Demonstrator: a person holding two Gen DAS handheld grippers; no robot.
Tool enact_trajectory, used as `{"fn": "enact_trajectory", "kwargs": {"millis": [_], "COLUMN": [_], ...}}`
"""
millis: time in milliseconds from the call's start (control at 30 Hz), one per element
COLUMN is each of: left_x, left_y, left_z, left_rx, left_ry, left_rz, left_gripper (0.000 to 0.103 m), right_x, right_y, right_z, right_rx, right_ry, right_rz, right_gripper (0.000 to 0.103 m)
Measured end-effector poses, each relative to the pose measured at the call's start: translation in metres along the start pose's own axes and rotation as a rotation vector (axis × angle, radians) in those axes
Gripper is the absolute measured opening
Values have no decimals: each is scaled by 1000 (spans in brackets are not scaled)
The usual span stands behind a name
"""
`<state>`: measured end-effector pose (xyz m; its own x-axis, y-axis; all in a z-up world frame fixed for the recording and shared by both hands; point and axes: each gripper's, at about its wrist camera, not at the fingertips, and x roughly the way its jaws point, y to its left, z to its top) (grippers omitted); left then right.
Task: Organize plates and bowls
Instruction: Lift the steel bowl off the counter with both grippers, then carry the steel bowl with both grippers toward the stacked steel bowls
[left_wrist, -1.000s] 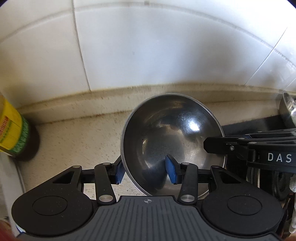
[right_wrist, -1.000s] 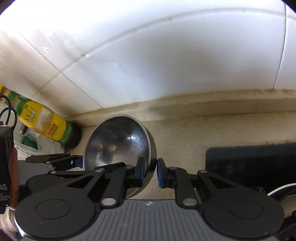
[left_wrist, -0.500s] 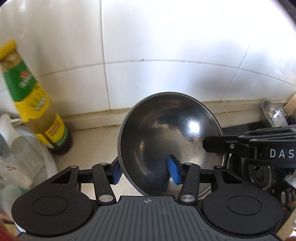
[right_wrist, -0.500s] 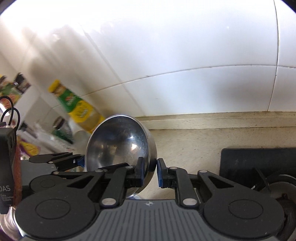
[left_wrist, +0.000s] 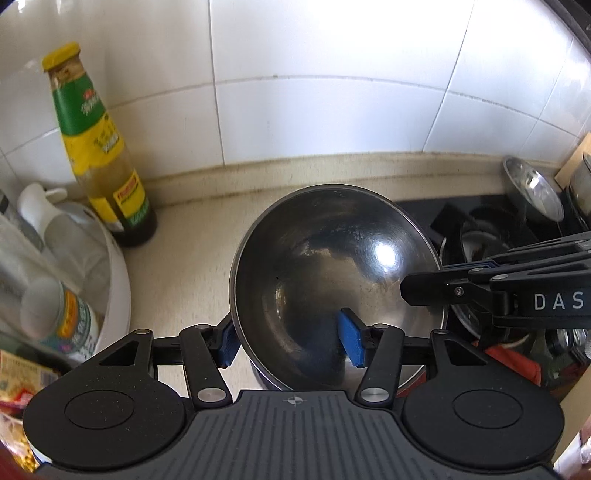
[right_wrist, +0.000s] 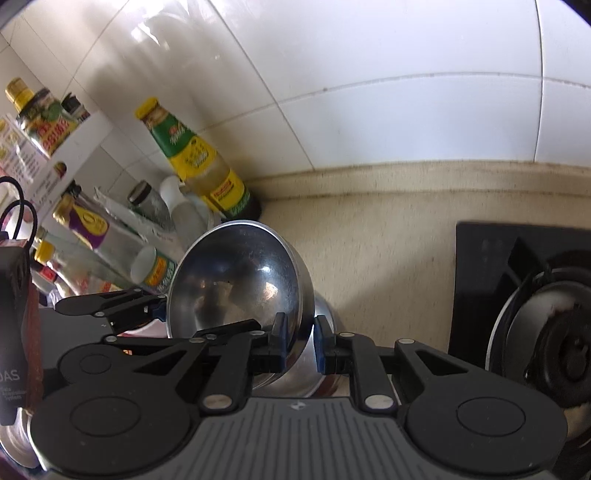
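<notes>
Round stainless-steel bowl (left_wrist: 338, 284): rigid, light, slippery; best held at its thin rim. Right gripper (right_wrist: 300, 345) clamps the rim's right edge. Left gripper (left_wrist: 291, 341) straddles the near rim, jaws opening.

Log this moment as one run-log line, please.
steel bowl: tilted above counter | right gripper: clamped on rim | left gripper: opening, astride rim, inner pad clear

Each wrist camera sits close behind its own gripper, looking steeply down along the fingers at the desk (left_wrist: 184, 258) and tiled wall (right_wrist: 369, 74). Both views share the steel bowl (left_wrist: 332, 266) and sauce bottle (right_wrist: 199, 166).
</notes>
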<state>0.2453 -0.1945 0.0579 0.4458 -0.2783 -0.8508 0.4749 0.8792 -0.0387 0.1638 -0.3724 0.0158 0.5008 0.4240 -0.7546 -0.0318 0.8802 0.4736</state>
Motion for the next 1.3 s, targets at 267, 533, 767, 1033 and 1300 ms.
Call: {"fn": "enact_trajectory", "kwargs": {"millis": [267, 533, 767, 1033, 1300], "left_x": [6, -19, -34, -31, 9], "left_y": [4, 26, 35, 58, 59], "left_z": [-20, -35, -58, -57, -50], "left_rx": [16, -22, -44, -222, -247], "left_ry": [15, -42, -57, -155, -110], "left_rz": [41, 33, -14, -26, -61], "left_gripper": [69, 78, 81, 82, 81], "right_x": [18, 6, 10, 8, 28], "right_y": [2, -4, -3, -13, -20], "right_z": [-12, -16, -21, -36, -56], "right_rx": [4, 25, 33, 79, 87], "right_ry": [37, 6, 7, -168, -126], "right_rz": [-43, -40, -35, -109, -137], "right_gripper": [21, 26, 27, 28, 28]}}
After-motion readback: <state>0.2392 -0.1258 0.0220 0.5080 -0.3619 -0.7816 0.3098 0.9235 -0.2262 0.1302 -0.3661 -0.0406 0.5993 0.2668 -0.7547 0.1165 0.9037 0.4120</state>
